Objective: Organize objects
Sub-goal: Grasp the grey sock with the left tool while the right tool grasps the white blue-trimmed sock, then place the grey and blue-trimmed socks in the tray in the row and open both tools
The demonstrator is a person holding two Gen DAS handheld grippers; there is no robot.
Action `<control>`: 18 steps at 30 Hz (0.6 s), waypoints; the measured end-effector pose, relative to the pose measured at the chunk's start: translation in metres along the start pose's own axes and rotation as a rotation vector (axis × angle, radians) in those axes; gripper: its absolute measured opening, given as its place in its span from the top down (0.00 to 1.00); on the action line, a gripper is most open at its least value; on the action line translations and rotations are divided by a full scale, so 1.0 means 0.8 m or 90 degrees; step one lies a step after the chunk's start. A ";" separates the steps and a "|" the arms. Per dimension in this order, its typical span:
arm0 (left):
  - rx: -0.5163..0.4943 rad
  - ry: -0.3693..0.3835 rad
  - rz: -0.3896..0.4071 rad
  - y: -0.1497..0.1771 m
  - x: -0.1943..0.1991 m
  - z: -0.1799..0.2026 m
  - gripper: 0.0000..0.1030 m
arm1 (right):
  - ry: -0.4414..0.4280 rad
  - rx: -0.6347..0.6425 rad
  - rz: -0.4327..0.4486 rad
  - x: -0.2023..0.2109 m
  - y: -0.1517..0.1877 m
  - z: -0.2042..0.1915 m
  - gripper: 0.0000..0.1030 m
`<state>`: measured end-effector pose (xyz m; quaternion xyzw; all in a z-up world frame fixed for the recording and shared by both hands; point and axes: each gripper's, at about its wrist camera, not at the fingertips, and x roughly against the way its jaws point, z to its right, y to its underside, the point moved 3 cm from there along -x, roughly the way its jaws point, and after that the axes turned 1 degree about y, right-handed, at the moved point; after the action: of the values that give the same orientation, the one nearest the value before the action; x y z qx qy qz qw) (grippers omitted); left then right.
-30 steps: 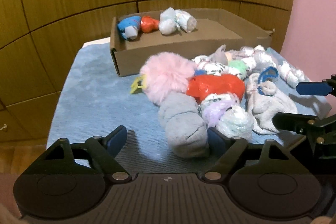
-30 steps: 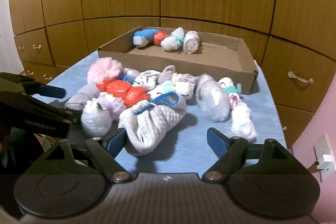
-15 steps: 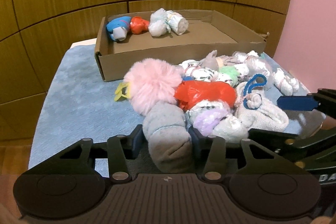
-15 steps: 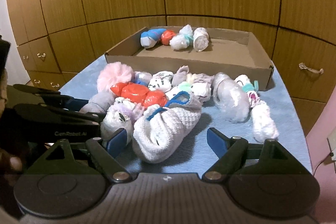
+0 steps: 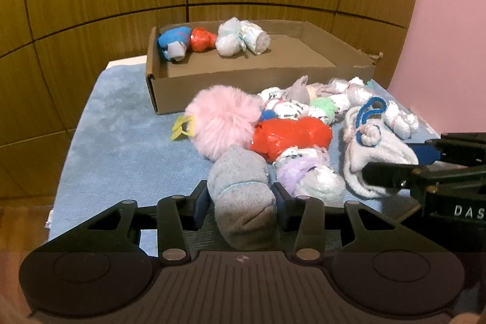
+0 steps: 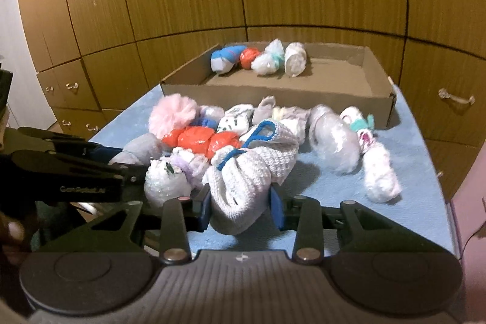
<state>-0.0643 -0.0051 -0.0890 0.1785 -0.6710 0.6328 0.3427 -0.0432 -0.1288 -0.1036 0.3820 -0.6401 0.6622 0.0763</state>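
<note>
Only a small part of the sorting looks done. Four bundles sit in a row along the far wall of the cardboard box (image 5: 231, 99), well ahead of both grippers: a blue rolled sock (image 5: 171, 43), a red plastic-wrapped bundle (image 5: 202, 40), a clear-wrapped white bundle (image 5: 227, 40) and a white roll (image 5: 256, 38). The rest of the box floor is bare.

Most of the items lie in a loose heap on the blue towel (image 5: 121, 126), between the grippers and the box's near wall: a pink fluffy pompom (image 5: 223, 119), a long red plastic bundle (image 5: 291, 135), a lilac-and-white bundle (image 5: 306, 175) and several small white rolls, some off to the right.

The left gripper (image 5: 241, 202) is closing, its pads pressed against both sides of a grey rolled sock (image 5: 240, 190) at the near edge of the heap. The right gripper (image 6: 240, 208) is also closing, pinching the near end of a white knitted bundle tied with blue cord (image 6: 252, 169). Neither item seems lifted yet; both have to travel forward to the box, and the rest of the heap must follow.
</note>
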 end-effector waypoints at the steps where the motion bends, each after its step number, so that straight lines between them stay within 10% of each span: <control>1: 0.001 -0.001 0.003 -0.001 0.003 0.000 0.51 | 0.002 0.003 0.003 0.002 -0.002 0.001 0.66; 18: -0.002 0.016 0.084 -0.080 0.049 0.006 0.51 | 0.030 0.083 0.077 0.044 -0.075 0.038 0.66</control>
<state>-0.0496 -0.0109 -0.0152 0.1251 -0.6779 0.6553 0.3089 -0.0199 -0.1603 -0.0386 0.3312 -0.6156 0.7146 0.0261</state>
